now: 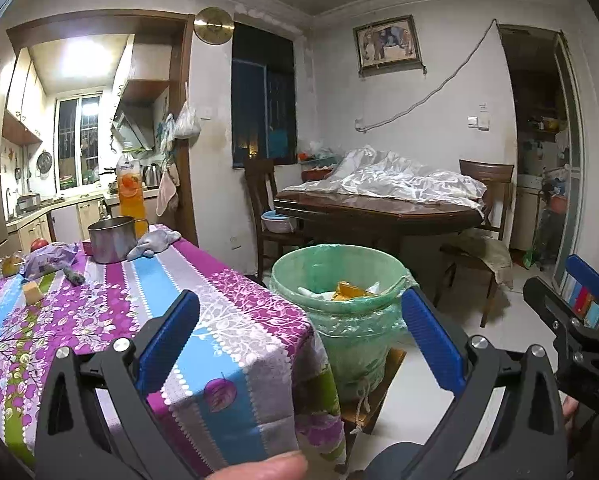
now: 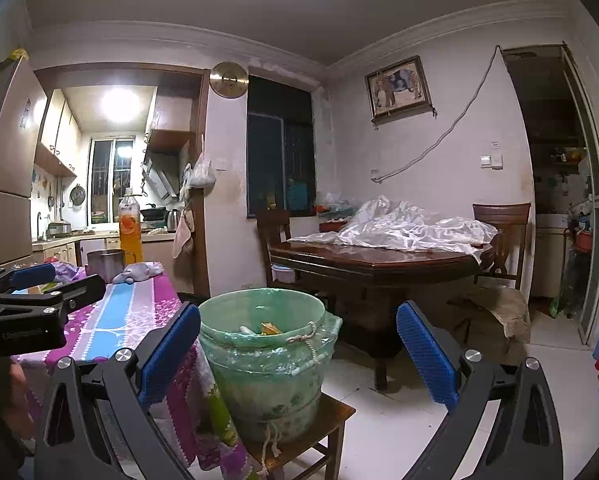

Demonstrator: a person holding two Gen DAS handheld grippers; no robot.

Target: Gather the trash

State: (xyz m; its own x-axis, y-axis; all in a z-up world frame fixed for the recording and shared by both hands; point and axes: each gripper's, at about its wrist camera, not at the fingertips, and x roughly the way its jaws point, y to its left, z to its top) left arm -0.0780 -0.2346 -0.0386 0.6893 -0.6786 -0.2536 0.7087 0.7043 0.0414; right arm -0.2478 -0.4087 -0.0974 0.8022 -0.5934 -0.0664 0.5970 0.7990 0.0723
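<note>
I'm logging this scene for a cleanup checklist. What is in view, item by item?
bucket: 1, green-lined, on a low wooden stool, scraps inside
tablecloth: 1, purple-blue striped, on the near table
metal pot: 1, grey, far end of the cloth
juice bottle: 1, orange, behind the pot
grey rag: 1, beside the pot
wrapper: 1, purple, far left of the cloth
dining table: 1, dark wood, white plastic sheet on it
left hand-held gripper: open, blue pads
right hand-held gripper: open, blue pads

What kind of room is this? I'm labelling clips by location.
Most likely a home dining area opening onto a kitchen: a wooden dining table with chairs, kitchen cabinets beyond the doorway, and a lined trash bucket on a stool.
</note>
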